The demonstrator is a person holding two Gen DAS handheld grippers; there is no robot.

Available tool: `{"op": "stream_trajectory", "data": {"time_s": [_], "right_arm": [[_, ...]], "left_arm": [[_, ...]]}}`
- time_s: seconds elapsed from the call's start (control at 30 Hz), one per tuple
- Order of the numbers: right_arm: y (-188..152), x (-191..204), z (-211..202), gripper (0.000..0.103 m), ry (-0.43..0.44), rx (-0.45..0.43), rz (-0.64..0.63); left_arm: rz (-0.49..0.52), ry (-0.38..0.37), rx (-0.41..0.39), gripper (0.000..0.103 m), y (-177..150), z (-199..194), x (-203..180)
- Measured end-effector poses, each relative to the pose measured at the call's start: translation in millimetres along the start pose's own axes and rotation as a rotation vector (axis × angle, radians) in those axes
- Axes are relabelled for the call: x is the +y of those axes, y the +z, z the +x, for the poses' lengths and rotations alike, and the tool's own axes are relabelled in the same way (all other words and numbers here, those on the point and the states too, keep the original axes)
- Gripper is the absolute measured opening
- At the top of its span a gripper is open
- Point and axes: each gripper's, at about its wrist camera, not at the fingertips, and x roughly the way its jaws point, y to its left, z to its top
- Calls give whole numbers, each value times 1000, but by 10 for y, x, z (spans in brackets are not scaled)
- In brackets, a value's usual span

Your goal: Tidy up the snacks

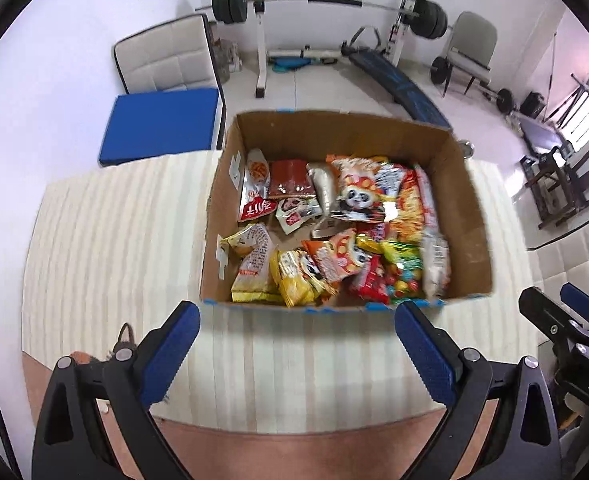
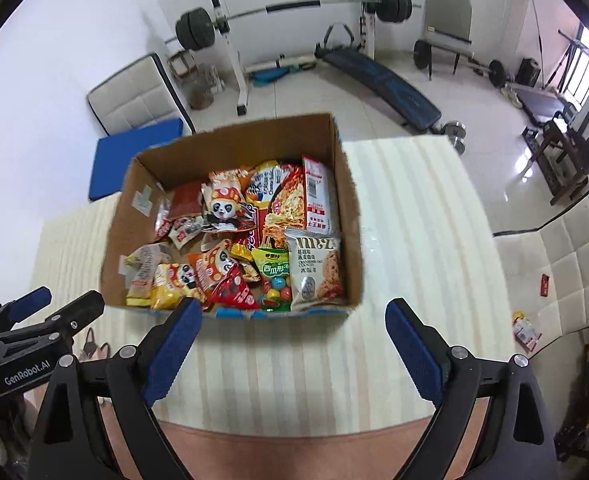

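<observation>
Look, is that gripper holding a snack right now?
No, both the left gripper and the right gripper are wide open with nothing between their fingers; the snacks lie in the cardboard box.

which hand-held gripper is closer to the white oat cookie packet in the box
Right. The white oat cookie packet lies in the box's near right corner, just ahead of the right hand-held gripper; the left hand-held gripper faces the box's middle.
</observation>
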Motion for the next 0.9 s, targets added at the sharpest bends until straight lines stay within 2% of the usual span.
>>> {"op": "stream_trajectory", "data": {"time_s": [0.17, 0.33, 0.53, 0.9], "right_arm": [[-237, -7, -561, 96, 17, -48, -26], [-474, 20, -1095, 96, 11, -113, -68], [-719, 14, -1669, 96, 15, -182, -71], [-938, 38, -2349, 97, 35, -260, -91]], "left_arm": [[26, 14, -80, 100, -262, -582, -97], [43, 14, -123, 100, -490, -1013, -172], [27, 7, -158, 100, -634, -1383, -169], [-3, -3, -209, 100, -880, -1831, -139]]}}
